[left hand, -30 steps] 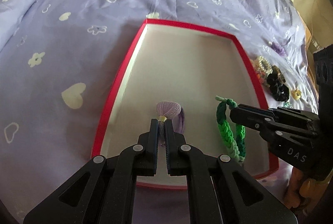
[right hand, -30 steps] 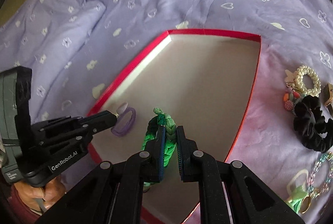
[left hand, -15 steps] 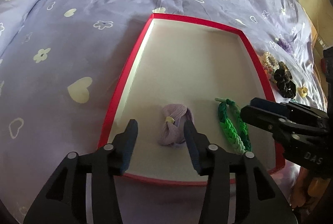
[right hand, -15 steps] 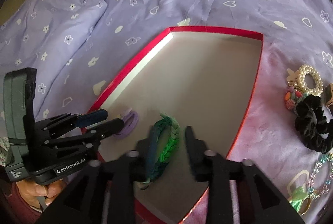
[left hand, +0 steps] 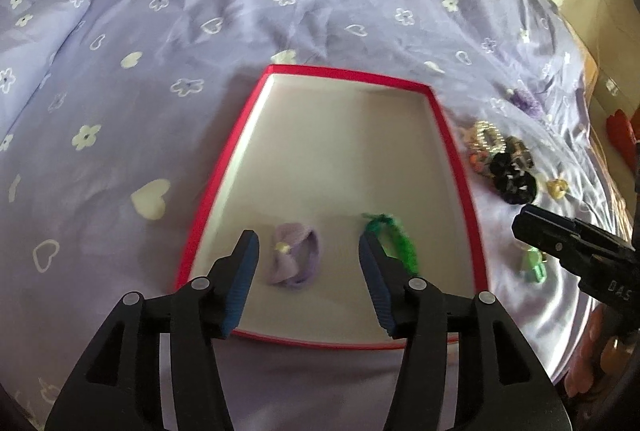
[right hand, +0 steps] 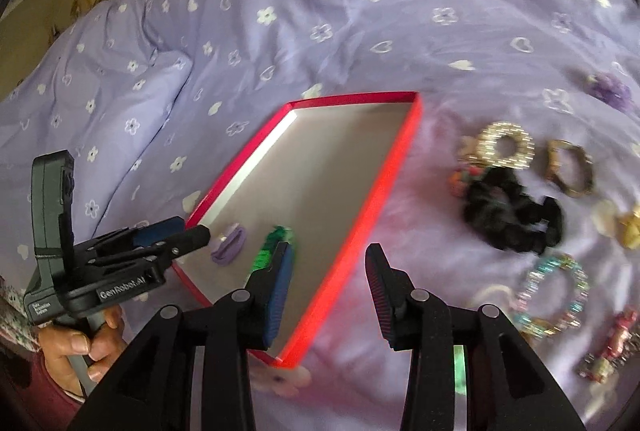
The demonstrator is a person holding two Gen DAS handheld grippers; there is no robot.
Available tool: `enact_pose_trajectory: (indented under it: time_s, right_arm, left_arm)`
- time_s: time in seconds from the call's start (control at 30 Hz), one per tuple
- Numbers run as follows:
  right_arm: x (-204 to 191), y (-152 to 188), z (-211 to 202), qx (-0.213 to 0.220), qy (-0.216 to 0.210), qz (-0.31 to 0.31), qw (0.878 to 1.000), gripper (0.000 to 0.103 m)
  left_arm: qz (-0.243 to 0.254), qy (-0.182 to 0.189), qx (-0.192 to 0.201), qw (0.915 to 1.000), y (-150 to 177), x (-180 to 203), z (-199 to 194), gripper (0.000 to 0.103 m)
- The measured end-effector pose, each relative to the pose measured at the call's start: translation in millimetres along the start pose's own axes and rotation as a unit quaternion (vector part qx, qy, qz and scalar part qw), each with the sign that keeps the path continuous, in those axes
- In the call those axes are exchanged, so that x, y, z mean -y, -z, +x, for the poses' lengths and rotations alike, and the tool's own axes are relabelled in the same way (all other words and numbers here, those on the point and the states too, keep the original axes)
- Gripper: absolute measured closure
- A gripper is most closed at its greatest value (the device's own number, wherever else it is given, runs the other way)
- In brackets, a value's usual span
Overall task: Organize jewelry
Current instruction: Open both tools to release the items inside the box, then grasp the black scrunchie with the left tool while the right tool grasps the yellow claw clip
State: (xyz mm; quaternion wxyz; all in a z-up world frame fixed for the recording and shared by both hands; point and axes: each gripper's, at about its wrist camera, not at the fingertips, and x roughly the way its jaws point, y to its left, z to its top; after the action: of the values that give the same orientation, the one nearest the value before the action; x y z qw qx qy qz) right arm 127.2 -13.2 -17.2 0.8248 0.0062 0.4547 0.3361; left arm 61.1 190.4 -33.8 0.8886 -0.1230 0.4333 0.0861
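Jewelry: my purple hair tie (left hand: 294, 257) and green braided bracelet (left hand: 394, 241) lie in the red-rimmed tray (left hand: 216, 187).
Left wrist view: my left gripper (left hand: 306, 281) is opening, empty, hair tie below the gap at 12 o'clock.
Right wrist view: my right gripper (right hand: 328, 291) gapes empty over the tray's rim; black scrunchie (right hand: 512, 215) at 2 o'clock.
Risk: I judge a low sweep could snag the rim and tip the tray on the soft bedspread (right hand: 360, 31).
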Motion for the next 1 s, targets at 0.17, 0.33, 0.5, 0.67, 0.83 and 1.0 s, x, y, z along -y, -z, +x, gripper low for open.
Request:
enact_pose_trajectory:
  time_s: [0.17, 0.33, 0.5, 0.67, 0.83, 1.0]
  right_arm:
    - [28, 8, -20, 0.013, 0.021, 0.027, 0.999, 0.06]
    - [64, 18, -41, 0.025, 0.049, 0.06, 0.997, 0.057]
    - [101, 25, -63, 0.041, 0.078, 0.091, 0.992, 0.055]
    - [134, 26, -82, 0.053, 0.106, 0.111, 0.987, 0.047]
    - [161, 23, -88, 0.053, 0.128, 0.12, 0.983, 0.042]
    - [185, 19, -85, 0.05, 0.145, 0.129, 0.98, 0.039]
  left_arm:
    - [0.012, 0.016, -0.002, 0.9998, -3, 22, -1, 0.05]
    - [0.031, 0.035, -0.003, 0.9989, -7, 52, -1, 0.049]
    - [0.052, 0.054, -0.007, 0.9972, -13, 83, 2, 0.049]
    - [0.075, 0.073, -0.015, 0.9944, -20, 116, 10, 0.049]
    - [0.089, 0.089, -0.029, 0.9916, -28, 148, 24, 0.048]
    - [0.099, 0.095, -0.045, 0.9895, -35, 172, 44, 0.048]
